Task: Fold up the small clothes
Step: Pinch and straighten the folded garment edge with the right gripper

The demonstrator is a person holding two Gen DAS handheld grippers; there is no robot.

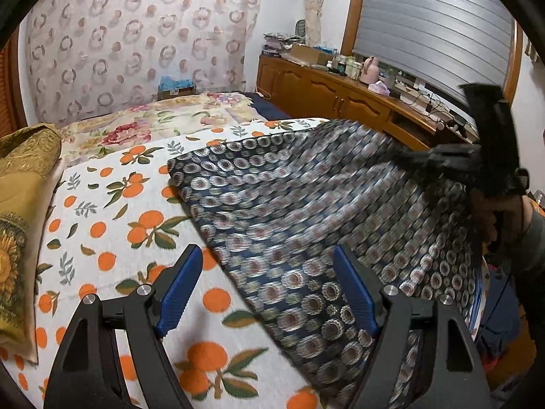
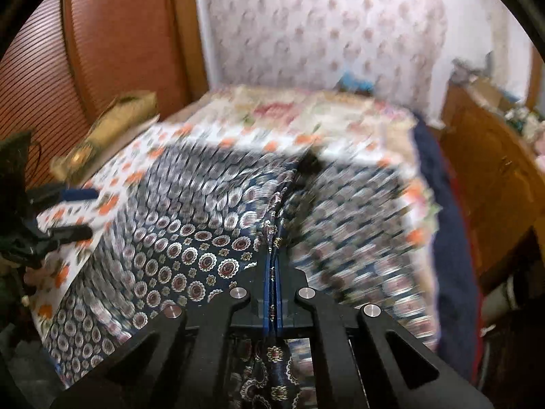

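On the bed, medallion-print garment (image 1: 306,211) lies creased.

- The cloth (image 1: 306,211) is dark blue with rows of round white and red flowers.
- The bed sheet (image 1: 112,204) is white with oranges and green leaves.
- The left tool (image 1: 265,289) is black with blue pads.
- The pillow (image 1: 20,211) is gold.
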